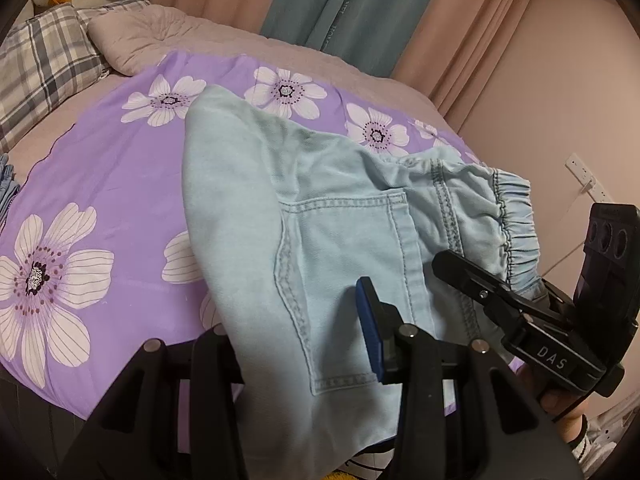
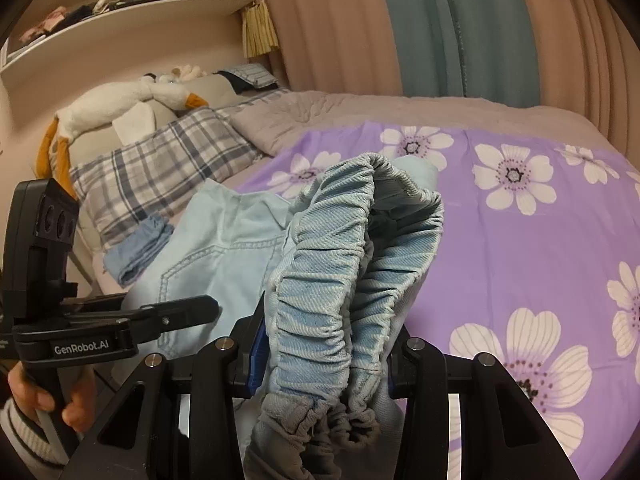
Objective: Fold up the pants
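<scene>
Pale blue denim pants (image 1: 320, 208) hang over the purple flowered sheet (image 1: 100, 168), held up at the waist end by both grippers. In the left wrist view my left gripper (image 1: 296, 320) is shut on the cloth near the back pocket. One blue-padded finger (image 1: 370, 320) shows and the other is under the fabric. My right gripper (image 2: 326, 352) is shut on the gathered elastic waistband (image 2: 320, 288), which bunches between its fingers. Each gripper shows in the other's view: the right gripper (image 1: 460, 268) at the waistband edge, the left gripper (image 2: 192, 310) on the pants at the left.
Plaid pillows (image 2: 160, 176) and a white plush goose (image 2: 120, 108) lie at the head of the bed. A folded blue cloth (image 2: 136, 252) sits by the pillow. Curtains (image 2: 440, 28) hang behind the bed, shelves (image 2: 120, 12) at the upper left. A hand (image 2: 36, 400) holds the left gripper's handle.
</scene>
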Motion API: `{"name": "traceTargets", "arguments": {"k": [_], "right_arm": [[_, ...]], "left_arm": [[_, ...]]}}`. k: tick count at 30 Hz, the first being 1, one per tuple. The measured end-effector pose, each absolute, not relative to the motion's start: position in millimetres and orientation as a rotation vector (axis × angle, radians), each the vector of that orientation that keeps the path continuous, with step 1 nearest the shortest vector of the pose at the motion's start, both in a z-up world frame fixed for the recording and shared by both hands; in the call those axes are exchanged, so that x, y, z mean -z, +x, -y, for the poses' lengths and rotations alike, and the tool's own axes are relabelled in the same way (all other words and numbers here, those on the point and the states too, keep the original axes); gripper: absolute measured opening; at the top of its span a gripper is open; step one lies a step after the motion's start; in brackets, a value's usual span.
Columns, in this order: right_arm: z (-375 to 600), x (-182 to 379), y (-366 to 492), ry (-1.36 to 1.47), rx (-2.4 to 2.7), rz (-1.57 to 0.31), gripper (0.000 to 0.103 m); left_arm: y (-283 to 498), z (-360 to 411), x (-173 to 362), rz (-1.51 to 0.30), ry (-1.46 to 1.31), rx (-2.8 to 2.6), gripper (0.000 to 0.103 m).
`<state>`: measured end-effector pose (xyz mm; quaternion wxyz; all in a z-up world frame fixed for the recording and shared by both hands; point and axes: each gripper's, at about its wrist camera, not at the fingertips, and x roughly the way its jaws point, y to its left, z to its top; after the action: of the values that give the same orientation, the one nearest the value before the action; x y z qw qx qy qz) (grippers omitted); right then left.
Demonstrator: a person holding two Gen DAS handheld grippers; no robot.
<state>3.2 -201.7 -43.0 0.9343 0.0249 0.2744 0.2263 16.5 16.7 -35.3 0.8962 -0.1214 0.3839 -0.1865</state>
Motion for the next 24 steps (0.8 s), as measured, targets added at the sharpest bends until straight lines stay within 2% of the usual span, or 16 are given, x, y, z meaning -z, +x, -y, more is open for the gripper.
{"name": "traceTargets", "arguments": {"k": [24], "right_arm": [[201, 59, 34, 0.048, -0.416, -0.607, 0.045]], "left_arm": [[63, -4, 61, -0.859, -0.23, 0.39, 0.039]]}}
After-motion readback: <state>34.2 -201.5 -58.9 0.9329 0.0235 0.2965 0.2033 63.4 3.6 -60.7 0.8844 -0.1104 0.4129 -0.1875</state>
